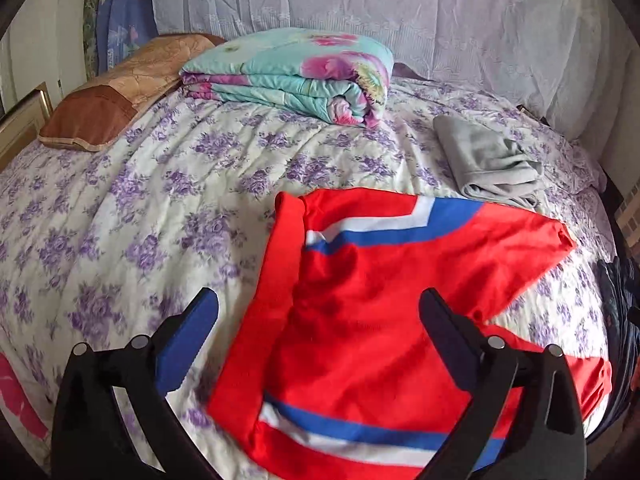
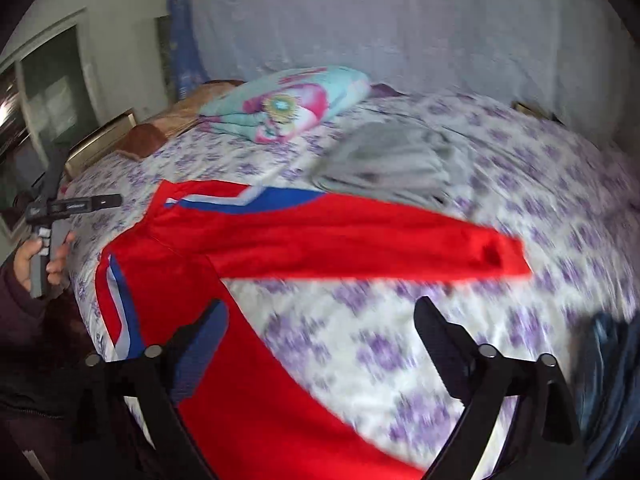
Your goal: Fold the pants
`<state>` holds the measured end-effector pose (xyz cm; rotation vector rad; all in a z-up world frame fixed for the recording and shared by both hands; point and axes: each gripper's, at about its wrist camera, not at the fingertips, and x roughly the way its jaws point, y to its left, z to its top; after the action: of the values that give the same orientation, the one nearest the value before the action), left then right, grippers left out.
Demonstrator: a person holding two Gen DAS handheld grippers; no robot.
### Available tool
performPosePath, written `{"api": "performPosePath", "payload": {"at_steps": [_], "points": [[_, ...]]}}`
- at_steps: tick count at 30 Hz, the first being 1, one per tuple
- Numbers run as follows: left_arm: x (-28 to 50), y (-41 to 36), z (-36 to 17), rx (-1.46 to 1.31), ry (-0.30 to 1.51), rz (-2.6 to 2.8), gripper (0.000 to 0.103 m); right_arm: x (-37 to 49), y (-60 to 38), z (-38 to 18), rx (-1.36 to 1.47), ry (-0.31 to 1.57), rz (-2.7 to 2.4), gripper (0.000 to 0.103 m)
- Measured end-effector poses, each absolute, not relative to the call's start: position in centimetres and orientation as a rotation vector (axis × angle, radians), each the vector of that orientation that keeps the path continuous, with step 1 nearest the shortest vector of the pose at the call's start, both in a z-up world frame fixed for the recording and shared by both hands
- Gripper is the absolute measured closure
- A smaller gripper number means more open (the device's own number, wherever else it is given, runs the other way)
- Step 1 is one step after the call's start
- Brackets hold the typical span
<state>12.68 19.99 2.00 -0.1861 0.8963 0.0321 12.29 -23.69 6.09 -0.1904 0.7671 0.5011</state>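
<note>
Folded floral quilt, brown pillow, possibly folded grey garment, purple-flowered bedspread

This is a bedroom in a lived-in home: a bed takes up nearly the whole view, spread with a cream sheet printed in purple flowers. At its far side a folded floral quilt lies just beside a brown pillow, with pale curtains hanging behind. A folded grey garment lies on the sheet.
</note>
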Motion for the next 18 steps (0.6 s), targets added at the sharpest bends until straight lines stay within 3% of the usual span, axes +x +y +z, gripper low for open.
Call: {"api": "performPosePath", "payload": {"at_steps": [4,9,11,12,13,14,15,16,17,18], "points": [[19.7,20.9,-1.2,-0.202,1.027,0.062,0.005,21.7,-14.4,5.4,-0.334,0.849,0.642,0.006],[24.7,21.0,-4.8,-0.242,1.126,0.048,0.006,30.4,-6.3,0.0,-0.559,0.948,0.709,0.006],[25.6,20.8,-6.0,-0.255,1.151,0.032,0.013,32.8,-5.4,-2.6,-0.605,0.992,0.689,0.006],[25.8,20.8,-6.6,-0.260,1.164,0.023,0.027,33.9,-5.4,-3.9,-0.612,1.017,0.673,0.006],[25.8,20.8,-6.8,-0.261,1.164,0.018,0.032,34.6,-5.7,-5.2,-0.615,1.055,0.655,0.011],[25.7,20.8,-6.6,-0.256,1.143,0.013,0.037,35.3,-6.1,-6.4,-0.602,1.117,0.655,0.020],[25.5,20.8,-6.2,-0.241,1.127,0.008,0.053,35.5,-6.5,-6.7,-0.553,1.153,0.688,0.039],[25.3,20.8,-5.7,-0.228,1.112,0.005,0.075,34.9,-6.6,-6.0,-0.554,1.122,0.696,0.082],[25.1,21.1,-5.1,-0.232,1.094,-0.003,0.084,34.2,-6.9,-5.2,-0.560,1.115,0.713,0.099],[24.7,21.4,-4.5,-0.248,1.076,-0.016,0.087,33.0,-7.2,-4.1,-0.567,1.074,0.718,0.098]]}}
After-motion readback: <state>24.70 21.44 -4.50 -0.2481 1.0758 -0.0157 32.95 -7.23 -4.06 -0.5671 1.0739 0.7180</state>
